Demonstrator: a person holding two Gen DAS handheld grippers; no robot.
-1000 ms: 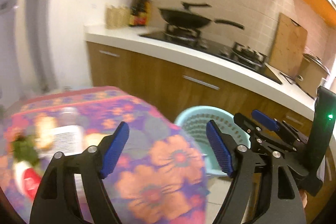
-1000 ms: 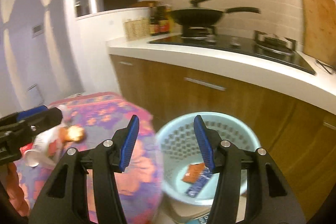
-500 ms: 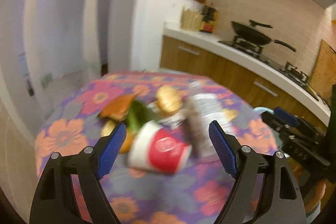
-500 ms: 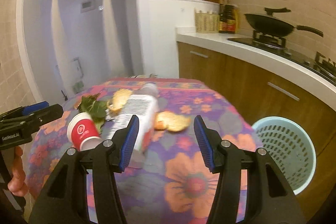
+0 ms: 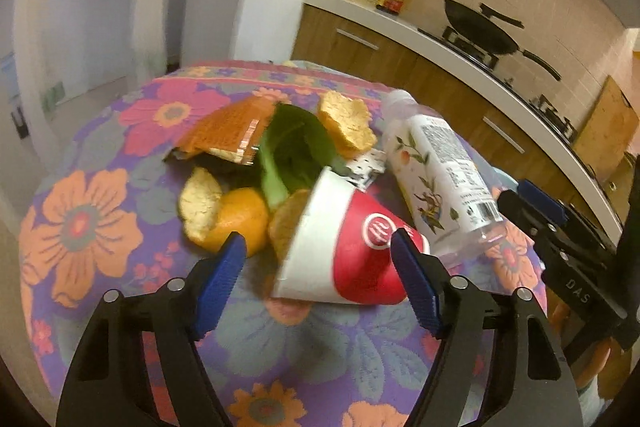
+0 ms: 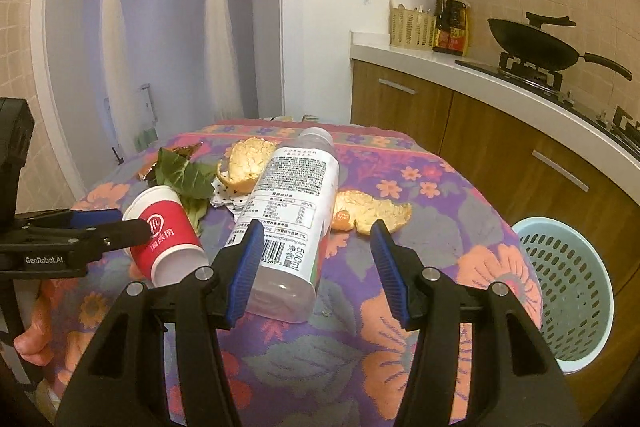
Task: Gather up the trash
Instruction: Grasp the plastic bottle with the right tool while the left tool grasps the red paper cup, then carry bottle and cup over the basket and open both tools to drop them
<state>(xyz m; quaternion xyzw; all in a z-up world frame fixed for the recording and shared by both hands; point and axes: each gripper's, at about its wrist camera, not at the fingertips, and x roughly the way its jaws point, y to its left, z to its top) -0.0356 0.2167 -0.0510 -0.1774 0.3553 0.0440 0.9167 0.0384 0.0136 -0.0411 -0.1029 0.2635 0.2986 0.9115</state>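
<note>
A red and white paper cup (image 5: 344,251) lies on its side on the flowered tablecloth (image 5: 92,227); it also shows in the right wrist view (image 6: 168,235). My left gripper (image 5: 316,279) is open with the cup between its fingers, close in front. A clear plastic bottle (image 6: 288,211) lies beside the cup, also seen in the left wrist view (image 5: 440,175). My right gripper (image 6: 316,267) is open just before the bottle's base. Orange peels (image 5: 348,125), a green leaf (image 5: 292,151) and an orange wrapper (image 5: 224,131) lie behind. Another peel (image 6: 372,213) lies right of the bottle.
A pale blue mesh trash basket (image 6: 568,291) stands on the floor right of the table, below the wooden kitchen cabinets (image 6: 500,155). A wok (image 6: 536,47) sits on the stove on the counter. The left gripper shows in the right wrist view (image 6: 80,231).
Both grippers have swung from the basket side back over the table. The left one has closed in on the paper cup, the right one on the bottle. Both stay open.
</note>
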